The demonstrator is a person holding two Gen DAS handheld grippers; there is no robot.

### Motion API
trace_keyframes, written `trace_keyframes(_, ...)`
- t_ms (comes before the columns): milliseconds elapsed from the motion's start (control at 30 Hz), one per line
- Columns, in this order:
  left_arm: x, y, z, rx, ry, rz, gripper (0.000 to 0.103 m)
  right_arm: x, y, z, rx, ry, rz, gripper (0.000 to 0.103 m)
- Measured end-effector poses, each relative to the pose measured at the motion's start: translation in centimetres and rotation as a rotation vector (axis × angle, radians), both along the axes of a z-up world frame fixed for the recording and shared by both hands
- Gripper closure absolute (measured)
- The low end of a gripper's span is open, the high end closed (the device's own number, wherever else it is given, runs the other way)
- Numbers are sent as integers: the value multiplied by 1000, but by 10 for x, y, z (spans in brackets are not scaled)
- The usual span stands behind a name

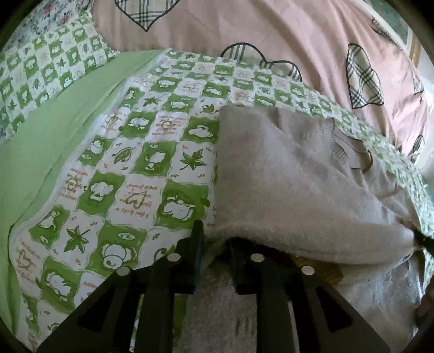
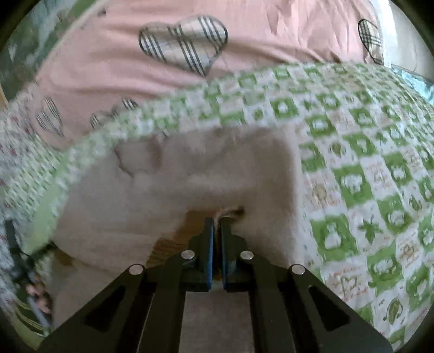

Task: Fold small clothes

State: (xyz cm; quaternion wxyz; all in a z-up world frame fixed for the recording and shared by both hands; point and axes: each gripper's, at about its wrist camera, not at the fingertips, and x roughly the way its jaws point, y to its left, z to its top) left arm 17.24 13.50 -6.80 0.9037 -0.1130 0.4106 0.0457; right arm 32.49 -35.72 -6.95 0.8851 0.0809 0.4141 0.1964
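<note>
A small fuzzy beige garment (image 1: 293, 173) with a ribbed neckline lies partly folded on the green-and-white checked quilt (image 1: 130, 163). My left gripper (image 1: 214, 239) sits at the garment's near left corner, its jaws a little apart with the fabric edge draped between and over them. In the right wrist view the same garment (image 2: 206, 168) fills the middle, blurred. My right gripper (image 2: 216, 225) is shut on the garment's near hem and holds a fold of it pinched between the blue pads (image 2: 208, 244).
A pink duvet with plaid hearts (image 1: 244, 30) lies bunched behind the quilt. A plain green sheet (image 1: 40, 141) runs along the left. A floral pillow (image 1: 35, 24) is at the far left corner. A person's hand (image 2: 38, 293) shows at the right view's lower left.
</note>
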Motion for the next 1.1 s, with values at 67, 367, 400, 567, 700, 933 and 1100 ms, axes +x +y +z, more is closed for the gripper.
trace_keyframes(67, -2, 4, 0, -20, 20, -2, 73, -3, -8, -6, 20, 30, -19, 98)
trace_keyframes(367, -69, 17, 10, -133, 26, -49, 57, -38, -48, 20, 98, 36, -67, 91)
trace_keyframes(400, -78, 17, 10, -146, 27, -54, 57, -45, -52, 21, 103, 37, -66, 70)
trace_keyframes(567, -142, 18, 3, -229, 34, -70, 49, -83, -63, 29, 152, -19, -16, 33)
trace_keyframes(700, -177, 14, -8, -267, 75, -128, 49, -108, -71, 25, 197, -23, 41, 33)
trace_keyframes(933, -222, 13, -21, -291, 128, -208, 49, -149, -92, 6, 209, 9, 102, 33)
trace_keyframes(1100, -246, 7, -29, -345, 141, -270, 48, -179, -110, -9, 242, 57, 161, 33)
